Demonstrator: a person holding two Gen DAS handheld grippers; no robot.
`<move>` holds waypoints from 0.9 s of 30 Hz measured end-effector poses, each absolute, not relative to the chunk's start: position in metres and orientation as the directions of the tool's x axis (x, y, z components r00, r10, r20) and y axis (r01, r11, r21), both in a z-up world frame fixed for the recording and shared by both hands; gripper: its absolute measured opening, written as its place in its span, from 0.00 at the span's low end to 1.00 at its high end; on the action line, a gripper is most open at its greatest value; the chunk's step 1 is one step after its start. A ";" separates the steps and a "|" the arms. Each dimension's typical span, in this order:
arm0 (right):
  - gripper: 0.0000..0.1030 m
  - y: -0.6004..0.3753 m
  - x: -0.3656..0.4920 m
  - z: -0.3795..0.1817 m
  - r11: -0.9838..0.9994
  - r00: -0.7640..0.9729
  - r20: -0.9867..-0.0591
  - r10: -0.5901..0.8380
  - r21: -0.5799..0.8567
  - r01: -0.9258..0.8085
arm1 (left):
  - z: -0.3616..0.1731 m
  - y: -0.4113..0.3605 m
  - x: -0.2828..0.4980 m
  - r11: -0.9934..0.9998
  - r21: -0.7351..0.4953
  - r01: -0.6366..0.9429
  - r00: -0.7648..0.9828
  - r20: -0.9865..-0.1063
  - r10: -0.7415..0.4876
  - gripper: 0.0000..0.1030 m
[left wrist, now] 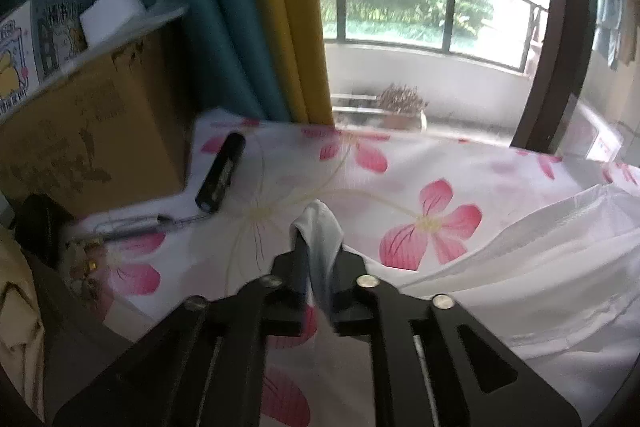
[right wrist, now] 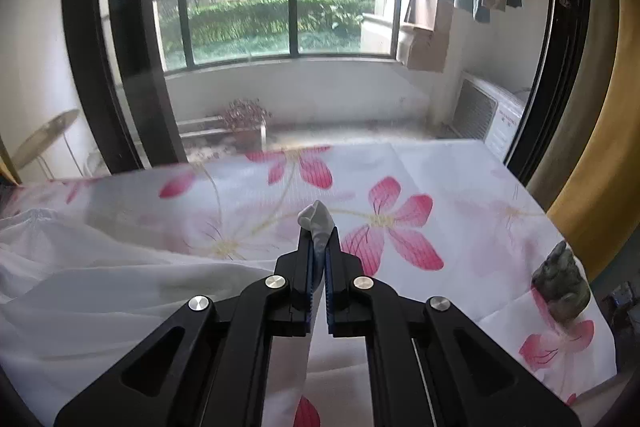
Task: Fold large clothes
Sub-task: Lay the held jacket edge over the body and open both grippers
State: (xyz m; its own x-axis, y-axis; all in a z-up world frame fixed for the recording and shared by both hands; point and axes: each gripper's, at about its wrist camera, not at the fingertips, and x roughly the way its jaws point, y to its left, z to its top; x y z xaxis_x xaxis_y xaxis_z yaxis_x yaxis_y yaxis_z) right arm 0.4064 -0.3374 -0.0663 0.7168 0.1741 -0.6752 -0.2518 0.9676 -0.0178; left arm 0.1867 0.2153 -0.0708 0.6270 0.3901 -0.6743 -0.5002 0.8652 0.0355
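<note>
**Both grippers at white garment on floral tabletop**

Right gripper (right wrist: 318,247) is clamped tight on a pinch of the white garment (right wrist: 100,291); a small tuft of cloth pokes out past the tips. Left gripper (left wrist: 318,247) has its jaws parted a bit w/ a fold of the same garment (left wrist: 540,267) standing between them; can't tell if the pads press it.

Garment lies rumpled on the floral tablecloth (right wrist: 440,187), spread btwn the two grippers, long axis running roughly from one gripper to the other, parallel to the cloth's window-side edge. Its bulk sits on the near half of the tablecloth; far half is bare print.

Black cylinder (left wrist: 221,173) lies at the tablecloth's left far corner, beside a cardboard box (left wrist: 88,139). Dark figurine (right wrist: 560,285) stands at the tablecloth's right edge.
</note>
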 end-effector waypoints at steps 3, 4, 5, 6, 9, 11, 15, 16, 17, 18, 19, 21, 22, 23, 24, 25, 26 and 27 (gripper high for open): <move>0.07 -0.335 0.408 -0.072 0.972 0.700 -0.705 0.115 -0.067 -0.227 | -0.069 0.222 0.182 0.851 0.026 -0.525 0.614 -0.681 0.399 0.47; 0.16 -0.336 0.407 -0.072 0.972 0.702 -0.704 0.105 -0.077 -0.223 | -0.066 0.223 0.178 0.850 0.013 -0.527 0.623 -0.674 0.397 0.48; 0.22 -0.338 0.406 -0.071 0.973 0.707 -0.701 0.094 -0.085 -0.214 | -0.063 0.225 0.175 0.848 0.007 -0.530 0.628 -0.669 0.397 0.49; 0.39 -0.339 0.405 -0.068 0.975 0.712 -0.697 0.088 -0.088 -0.207 | -0.058 0.226 0.170 0.846 0.005 -0.533 0.633 -0.662 0.402 0.50; 0.58 -0.346 0.397 -0.056 0.976 0.728 -0.676 0.115 -0.058 -0.208 | -0.048 0.226 0.154 0.839 -0.006 -0.543 0.645 -0.643 0.413 0.52; 0.58 -0.346 0.391 -0.049 0.976 0.737 -0.666 0.115 -0.061 -0.208 | -0.042 0.224 0.142 0.842 -0.015 -0.540 0.656 -0.634 0.409 0.53; 0.58 -0.344 0.377 -0.040 0.974 0.737 -0.663 0.130 -0.053 -0.220 | -0.037 0.219 0.121 0.841 -0.025 -0.540 0.664 -0.626 0.408 0.53; 0.58 -0.344 0.374 -0.039 0.974 0.738 -0.661 0.132 -0.053 -0.221 | -0.036 0.218 0.117 0.841 -0.031 -0.540 0.666 -0.626 0.405 0.53; 0.58 -0.344 0.369 -0.037 0.973 0.740 -0.659 0.134 -0.052 -0.223 | -0.037 0.216 0.111 0.842 -0.037 -0.539 0.668 -0.628 0.400 0.53; 0.58 -0.344 0.365 -0.034 0.973 0.741 -0.657 0.137 -0.051 -0.225 | -0.038 0.214 0.108 0.843 -0.040 -0.537 0.669 -0.629 0.396 0.53; 0.58 -0.344 0.361 -0.032 0.973 0.742 -0.656 0.139 -0.049 -0.226 | -0.039 0.212 0.104 0.846 -0.045 -0.532 0.671 -0.631 0.389 0.53; 0.58 -0.345 0.351 -0.029 0.972 0.741 -0.655 0.144 -0.046 -0.230 | -0.043 0.205 0.097 0.854 -0.045 -0.518 0.669 -0.643 0.373 0.53; 0.58 -0.345 0.347 -0.028 0.972 0.741 -0.656 0.146 -0.045 -0.231 | -0.046 0.203 0.095 0.859 -0.047 -0.510 0.670 -0.648 0.363 0.53; 0.58 -0.345 0.343 -0.027 0.972 0.740 -0.656 0.148 -0.043 -0.233 | -0.048 0.200 0.092 0.864 -0.052 -0.501 0.671 -0.654 0.349 0.53; 0.58 -0.345 0.338 -0.027 0.971 0.737 -0.658 0.153 -0.040 -0.238 | -0.051 0.198 0.090 0.870 -0.058 -0.490 0.672 -0.660 0.335 0.53; 0.58 -0.346 0.334 -0.027 0.969 0.733 -0.661 0.160 -0.037 -0.244 | -0.054 0.194 0.087 0.876 -0.066 -0.478 0.676 -0.664 0.319 0.53; 0.58 -0.347 0.330 -0.027 0.968 0.729 -0.665 0.164 -0.035 -0.250 | -0.056 0.192 0.085 0.880 -0.074 -0.468 0.679 -0.667 0.305 0.53; 0.58 -0.347 0.327 -0.029 0.966 0.724 -0.670 0.165 -0.037 -0.254 | -0.060 0.189 0.083 0.886 -0.083 -0.456 0.680 -0.674 0.287 0.53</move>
